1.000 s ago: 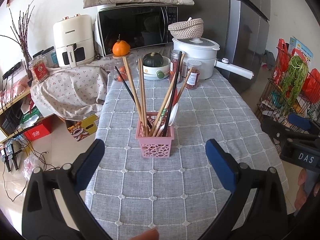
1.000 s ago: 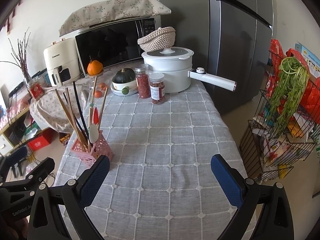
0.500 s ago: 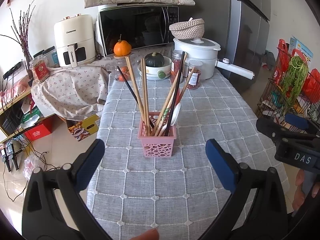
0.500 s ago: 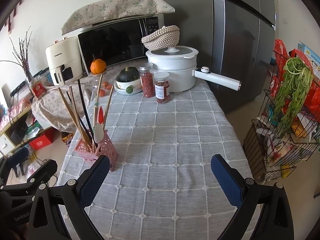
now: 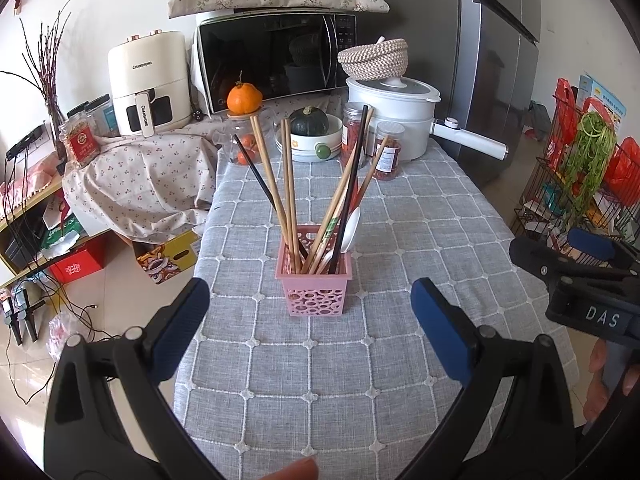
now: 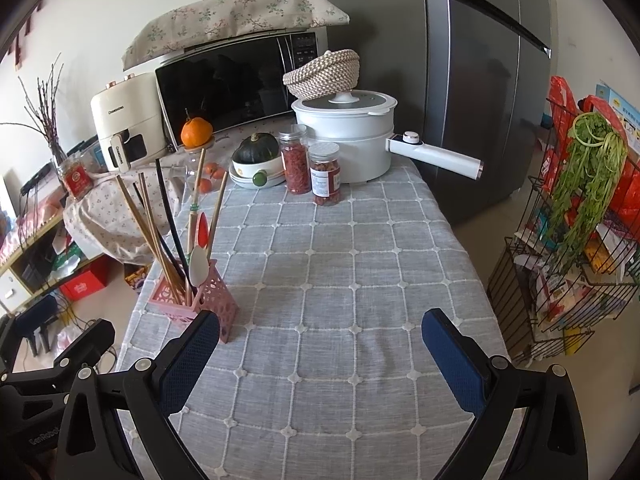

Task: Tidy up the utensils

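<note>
A pink perforated utensil basket (image 5: 314, 280) stands on the grey checked tablecloth (image 5: 400, 248). It holds several wooden and black chopsticks (image 5: 276, 184) and a white spoon (image 5: 351, 224). The basket also shows in the right wrist view (image 6: 196, 300) at the left. My left gripper (image 5: 310, 328) is open and empty, a short way in front of the basket. My right gripper (image 6: 320, 356) is open and empty over the cloth, to the right of the basket. The right gripper shows in the left wrist view (image 5: 580, 268) at the right edge.
At the table's far end stand a white pot (image 5: 394, 116), two spice jars (image 5: 386, 156), a bowl with a green squash (image 5: 310, 136) and an orange (image 5: 244, 98). A microwave (image 5: 276, 56) and air fryer (image 5: 148, 80) stand behind. A wire rack (image 6: 576, 240) stands at the right.
Both grippers have drawn back and risen slightly from the basket, so it sits a little farther away and higher in view. Both stay open and empty.
</note>
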`<state>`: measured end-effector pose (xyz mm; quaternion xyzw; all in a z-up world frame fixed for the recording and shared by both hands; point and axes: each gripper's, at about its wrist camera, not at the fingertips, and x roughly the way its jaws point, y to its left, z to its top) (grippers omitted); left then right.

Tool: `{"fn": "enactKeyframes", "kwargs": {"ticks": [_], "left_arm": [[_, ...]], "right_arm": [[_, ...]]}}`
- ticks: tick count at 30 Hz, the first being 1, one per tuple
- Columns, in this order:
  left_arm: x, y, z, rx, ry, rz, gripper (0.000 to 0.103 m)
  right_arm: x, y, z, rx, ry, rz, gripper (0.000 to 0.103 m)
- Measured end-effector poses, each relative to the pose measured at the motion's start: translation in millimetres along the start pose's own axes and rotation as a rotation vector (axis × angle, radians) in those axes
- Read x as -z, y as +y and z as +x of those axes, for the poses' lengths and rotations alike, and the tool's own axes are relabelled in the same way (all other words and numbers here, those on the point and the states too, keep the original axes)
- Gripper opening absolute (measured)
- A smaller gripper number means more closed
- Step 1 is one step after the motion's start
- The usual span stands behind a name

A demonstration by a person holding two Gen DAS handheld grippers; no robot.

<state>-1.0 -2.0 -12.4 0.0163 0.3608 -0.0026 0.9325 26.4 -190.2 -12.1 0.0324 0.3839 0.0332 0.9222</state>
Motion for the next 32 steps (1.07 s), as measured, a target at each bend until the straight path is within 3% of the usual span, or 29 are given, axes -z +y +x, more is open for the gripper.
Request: {"fn": "enactKeyframes", "kwargs": {"ticks": [32], "left_arm": [[-2.2, -2.1, 0.0, 0.009, -0.007, 0.001, 0.101]], "right_arm": [[0.8, -3.2, 3.8, 0.006, 0.006, 0.02, 0.102]]}}
